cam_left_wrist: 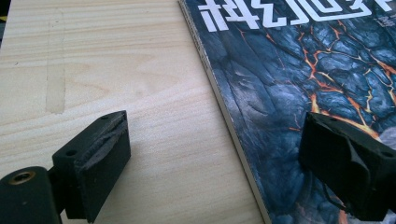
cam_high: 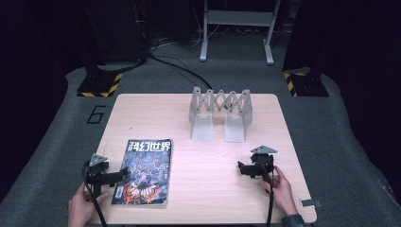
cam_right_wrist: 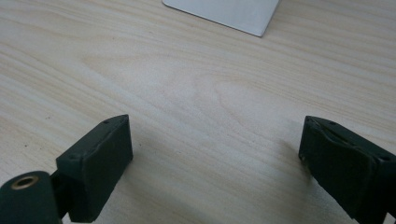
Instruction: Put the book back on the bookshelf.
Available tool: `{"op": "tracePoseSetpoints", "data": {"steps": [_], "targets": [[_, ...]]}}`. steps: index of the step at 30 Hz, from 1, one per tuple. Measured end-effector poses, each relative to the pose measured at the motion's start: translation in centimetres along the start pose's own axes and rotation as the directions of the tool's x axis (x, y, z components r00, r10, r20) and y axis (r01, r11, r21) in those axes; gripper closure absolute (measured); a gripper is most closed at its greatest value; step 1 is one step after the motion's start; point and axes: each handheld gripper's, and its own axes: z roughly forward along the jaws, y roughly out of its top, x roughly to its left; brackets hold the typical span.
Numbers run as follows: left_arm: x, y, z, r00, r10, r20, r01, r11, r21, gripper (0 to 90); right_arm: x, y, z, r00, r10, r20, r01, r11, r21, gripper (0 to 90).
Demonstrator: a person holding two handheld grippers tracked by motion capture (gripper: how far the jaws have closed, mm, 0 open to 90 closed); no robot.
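Observation:
A magazine (cam_high: 144, 172) with a dark cover of glowing lava cracks and white title characters lies flat at the table's front left. My left gripper (cam_high: 118, 176) is at its left edge, held by a hand. In the left gripper view the left gripper (cam_left_wrist: 217, 135) is open. One jaw hangs over bare wood and the other over the magazine (cam_left_wrist: 299, 79), with the spine edge running between them. My right gripper (cam_high: 242, 168) rests at the front right, open, with bare table between its jaws in the right gripper view (cam_right_wrist: 215, 140).
A grey accordion-style rack (cam_high: 221, 113) stands at the back middle of the wooden table (cam_high: 203, 189); its base corner (cam_right_wrist: 229, 11) lies ahead of the right gripper. A small metal clip (cam_high: 312, 203) sticks out at the front right corner. Cables and stand feet lie on the floor behind.

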Motion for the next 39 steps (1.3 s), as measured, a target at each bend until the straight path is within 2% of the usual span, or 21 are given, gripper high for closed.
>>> {"op": "tracePoseSetpoints", "data": {"steps": [6,8,11,13,15,18,21,23,26,27,28,31,33,36,38,39], "targets": [[0.0,0.0,0.0,1.0000,-0.004,-0.001,0.004,1.0000,0.000,9.0,0.0,0.0,0.0,1.0000,-0.002,-0.002,0.002,1.000,0.001,8.8],[-0.1,0.2,0.1,0.9998,0.020,0.009,-0.020,0.9996,0.019,8.5,0.0,0.0,0.0,1.0000,0.005,0.000,-0.005,1.000,0.003,8.5],[-0.4,0.3,0.1,0.9993,0.029,0.024,-0.029,0.9991,0.029,8.4,0.0,-0.2,-0.2,1.0000,0.003,-0.003,-0.003,1.000,0.008,8.3],[-0.6,0.3,0.2,0.9996,0.028,0.008,-0.028,0.9993,0.026,8.1,-0.2,-0.2,-0.3,0.9999,-0.012,-0.008,0.012,1.000,0.011,8.3],[-0.9,0.4,0.2,0.9993,0.031,0.023,-0.032,0.9986,0.043,6.1,-0.2,-0.3,-0.3,0.9996,-0.025,-0.011,0.025,1.000,0.008,8.2],[-1.2,0.7,0.2,0.9974,0.017,0.070,-0.020,0.9983,0.054,7.3,-0.2,-0.2,-0.3,0.9997,-0.020,-0.014,0.020,1.000,0.017,8.2],[-1.6,1.0,0.4,0.9945,0.026,0.102,-0.034,0.9964,0.077,5.9,-0.2,-0.3,-0.4,0.9994,-0.027,-0.022,0.027,1.000,0.012,8.2],[-1.9,1.1,0.6,0.9951,0.026,0.096,-0.033,0.9967,0.074,4.5,-0.1,-0.3,-0.4,0.9994,-0.023,-0.026,0.023,1.000,0.014,8.3],[-2.5,1.3,1.0,0.9937,0.047,0.102,-0.056,0.9943,0.090,2.5,-0.1,-0.3,-0.4,0.9994,-0.022,-0.026,0.022,1.000,0.014,8.2],[-2.7,1.4,1.2,0.9939,0.048,0.099,-0.056,0.9952,0.080,1.9,-0.1,-0.3,-0.4,0.9994,-0.022,-0.027,0.022,1.000,0.014,8.2],[-2.9,1.5,1.2,0.9927,0.059,0.105,-0.069,0.9924,0.101,1.4,-0.1,-0.3,-0.4,0.9994,-0.023,-0.027,0.023,1.000,0.014,8.3],[-3.7,1.6,1.5,0.9912,0.080,0.106,-0.092,0.9896,0.111,0.4,-0.2,-0.3,-0.4,0.9992,-0.029,-0.028,0.029,0.999,0.015,8.4],[-4.2,1.6,1.7,0.9918,0.099,0.080,-0.108,0.9872,0.117,0.0,-0.2,-0.2,-0.4,0.9991,-0.031,-0.028,0.032,0.999,0.020,8.5],[-4.4,1.5,1.7,0.9938,0.087,0.069,-0.094,0.9901,0.104,0.0,-0.2,-0.2,-0.4,0.9991,-0.029,-0.030,0.030,0.999,0.016,8.8],[-4.6,1.6,1.6,0.9942,0.081,0.070,-0.089,0.9885,0.122,0.0,-0.1,-0.2,-0.4,0.9991,-0.027,-0.031,0.028,0.999,0.016,9.2],[-4.7,1.5,1.7,0.9953,0.072,0.066,-0.079,0.9909,0.109,0.0,-0.1,-0.2,-0.4,0.9993,-0.023,-0.031,0.023,1.000,0.018,9.3]]}}
